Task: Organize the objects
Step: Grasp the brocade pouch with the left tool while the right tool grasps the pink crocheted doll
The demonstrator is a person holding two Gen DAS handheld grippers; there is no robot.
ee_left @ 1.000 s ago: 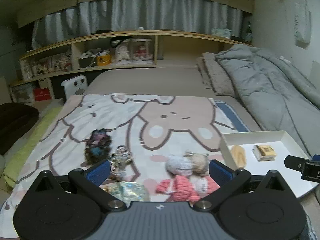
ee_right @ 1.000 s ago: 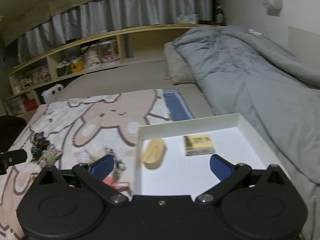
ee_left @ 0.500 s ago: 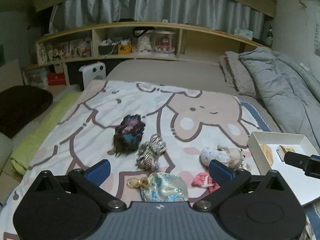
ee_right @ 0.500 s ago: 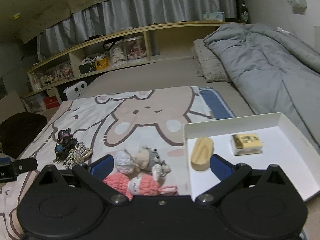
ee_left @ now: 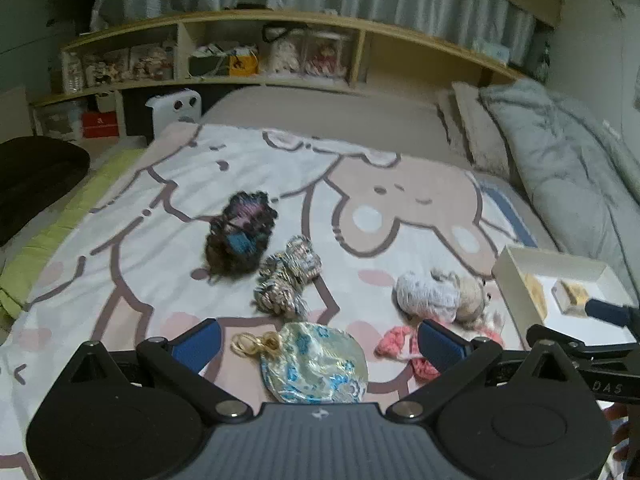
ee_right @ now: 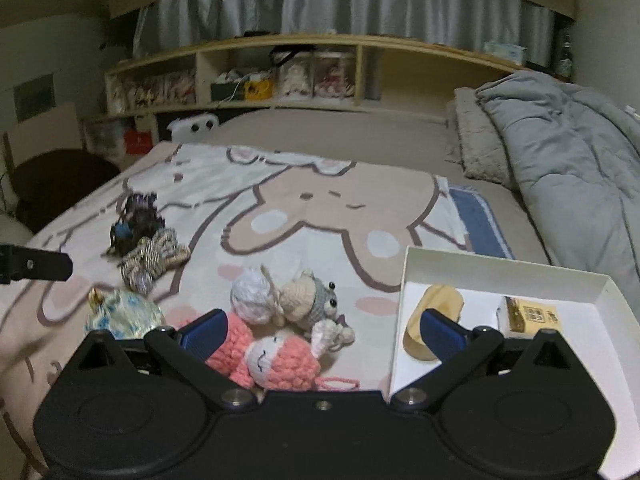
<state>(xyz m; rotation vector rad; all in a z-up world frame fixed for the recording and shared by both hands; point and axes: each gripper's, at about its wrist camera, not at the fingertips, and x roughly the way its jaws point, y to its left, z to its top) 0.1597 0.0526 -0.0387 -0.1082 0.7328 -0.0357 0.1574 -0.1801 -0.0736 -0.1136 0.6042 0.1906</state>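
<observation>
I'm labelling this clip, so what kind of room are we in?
Most likely a bedroom: a gray comforter heaped on a wide mattress, a cartoon blanket spread over it, and a headboard shelf holding dolls and boxes.

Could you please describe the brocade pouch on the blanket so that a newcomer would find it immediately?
Start at the cartoon-bear blanket and come to its near edge, just ahead of the left gripper. The brocade pouch lies there, flat and round. Unlike the yarn bundles beyond it, it is shiny pale blue floral fabric with a gold cord at its neck.
</observation>
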